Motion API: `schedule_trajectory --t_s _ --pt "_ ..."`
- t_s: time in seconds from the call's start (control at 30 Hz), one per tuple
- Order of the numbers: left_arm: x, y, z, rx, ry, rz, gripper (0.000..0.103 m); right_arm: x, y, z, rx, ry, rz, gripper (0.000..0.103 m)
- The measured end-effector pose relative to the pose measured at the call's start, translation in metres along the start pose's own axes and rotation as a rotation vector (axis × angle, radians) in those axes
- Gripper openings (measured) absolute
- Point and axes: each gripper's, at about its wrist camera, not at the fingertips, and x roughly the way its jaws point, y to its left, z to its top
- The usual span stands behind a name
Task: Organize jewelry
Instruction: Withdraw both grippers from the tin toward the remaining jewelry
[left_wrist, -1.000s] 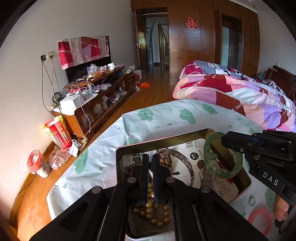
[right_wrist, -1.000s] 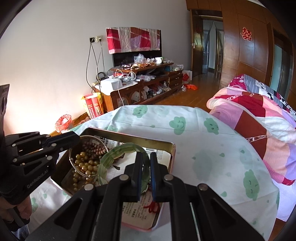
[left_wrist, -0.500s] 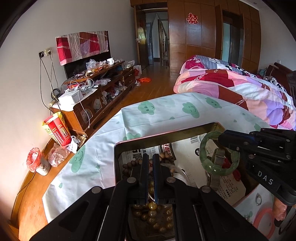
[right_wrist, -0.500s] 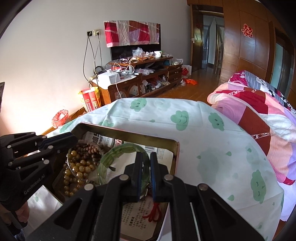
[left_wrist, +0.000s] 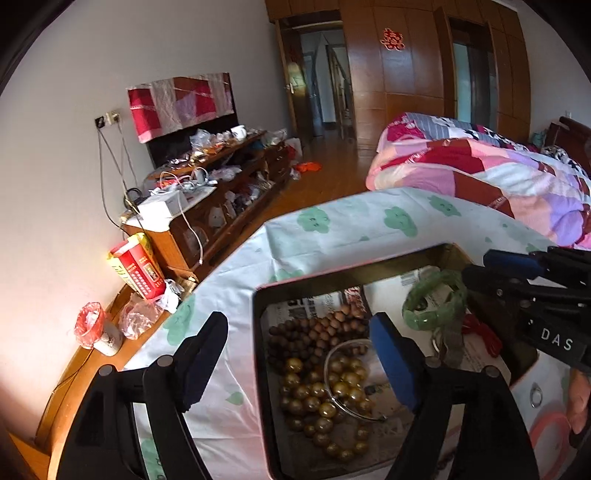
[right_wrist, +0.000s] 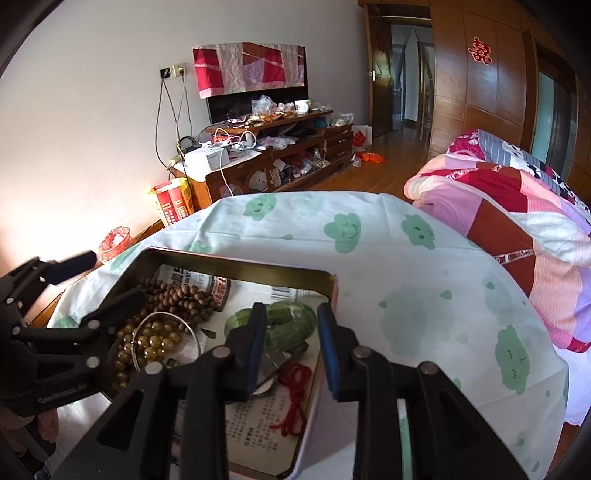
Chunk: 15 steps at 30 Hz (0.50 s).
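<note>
Both tongs are opening over the shallow gold-rimmed metal tray (right_wrist: 236, 264) on the cloud-print cloth. The left gripper (left_wrist: 299, 354) gapes wide above the golden-brown bead strand (left_wrist: 321, 398), gripping nothing. The right gripper (right_wrist: 291, 332) parts around the green jade bangle (right_wrist: 284, 325), lying at the tray's far right. To release well, I judge: spread fully and lift straight up, without dragging the bangle.

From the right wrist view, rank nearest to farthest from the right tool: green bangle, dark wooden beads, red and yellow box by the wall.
1. green bangle, in the tin, between the opening fingers of the right tool.
2. dark wooden beads, left, toward the tin's far corner.
3. red and yellow box, on the floor at the wall, far left.
</note>
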Motion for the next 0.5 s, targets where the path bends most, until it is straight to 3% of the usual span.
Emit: schedule_trajectory --t_s 0.17,0.33,0.5 --pt "0.001 0.0 -0.002 -0.004 0.007 0.008 0.08 0.002 -0.003 -0.002 0.007 0.011 -0.009 0.037" --pt "0.001 0.0 -0.006 -0.009 0.017 0.01 0.08 -0.001 -0.001 -0.004 0.002 0.007 -0.011 0.049" --pt "-0.009 0.004 -0.013 -0.032 0.01 0.015 0.08 -0.004 -0.001 -0.006 0.002 0.01 -0.009 0.053"
